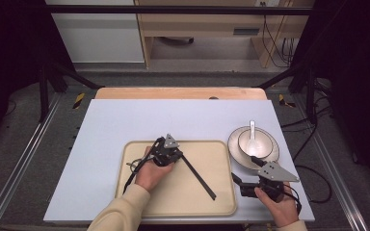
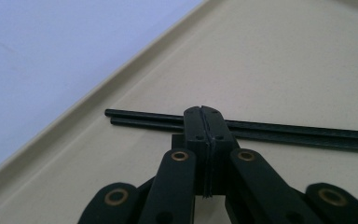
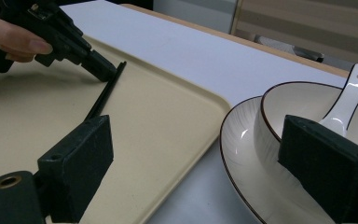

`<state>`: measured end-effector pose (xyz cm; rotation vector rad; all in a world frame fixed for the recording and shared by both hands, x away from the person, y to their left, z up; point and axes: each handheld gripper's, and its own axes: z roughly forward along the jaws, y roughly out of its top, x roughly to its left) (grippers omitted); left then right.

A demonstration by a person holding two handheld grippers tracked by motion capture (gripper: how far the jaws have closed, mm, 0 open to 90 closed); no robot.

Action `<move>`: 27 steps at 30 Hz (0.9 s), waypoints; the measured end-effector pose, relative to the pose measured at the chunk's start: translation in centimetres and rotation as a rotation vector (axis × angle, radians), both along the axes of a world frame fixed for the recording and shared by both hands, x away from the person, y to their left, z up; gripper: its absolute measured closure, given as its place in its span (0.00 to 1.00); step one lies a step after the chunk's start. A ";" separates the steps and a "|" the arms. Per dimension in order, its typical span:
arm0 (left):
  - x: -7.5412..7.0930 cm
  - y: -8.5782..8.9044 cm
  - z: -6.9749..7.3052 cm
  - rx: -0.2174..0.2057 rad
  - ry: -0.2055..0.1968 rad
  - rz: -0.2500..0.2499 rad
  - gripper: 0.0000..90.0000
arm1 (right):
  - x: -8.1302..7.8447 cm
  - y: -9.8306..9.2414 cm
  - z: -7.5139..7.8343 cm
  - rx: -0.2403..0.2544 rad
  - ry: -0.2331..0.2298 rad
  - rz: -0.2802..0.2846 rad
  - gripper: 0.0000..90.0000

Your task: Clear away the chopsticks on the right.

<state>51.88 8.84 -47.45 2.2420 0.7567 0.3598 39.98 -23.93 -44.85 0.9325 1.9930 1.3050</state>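
Observation:
A pair of black chopsticks [image 1: 198, 177] lies slantwise on a beige tray [image 1: 173, 195]. My left gripper [image 1: 179, 155] is shut, with nothing between its pads. Its tips rest against the far end of the chopsticks. In the left gripper view the closed tips [image 2: 203, 112] sit in front of the two chopsticks [image 2: 298, 133], which run across the tray [image 2: 284, 60]. My right gripper [image 1: 246, 169] is open at the tray's right edge, beside the plate. In the right gripper view its pads [image 3: 200, 140] straddle the tray rim [image 3: 158, 121] and the plate [image 3: 242, 140].
A bowl [image 1: 266, 144] with a white spoon [image 1: 252, 134] stands on a plate [image 1: 236, 149] to the right of the tray. Everything sits on a pale mat [image 1: 125, 120] over a wooden table [image 1: 173, 93]. Dark frame rails run along both sides.

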 end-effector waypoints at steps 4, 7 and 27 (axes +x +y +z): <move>0.1 -0.6 0.0 0.008 -0.001 -0.029 1.00 | -0.1 0.0 -0.1 0.000 0.007 -0.003 0.11; 0.2 -1.3 0.0 0.008 -0.001 -0.058 1.00 | 0.0 0.0 -0.1 -0.001 0.009 -0.007 0.11; 0.3 -7.0 0.1 0.021 0.004 -0.227 1.00 | 0.5 -1.0 -0.5 0.014 0.043 -0.091 0.12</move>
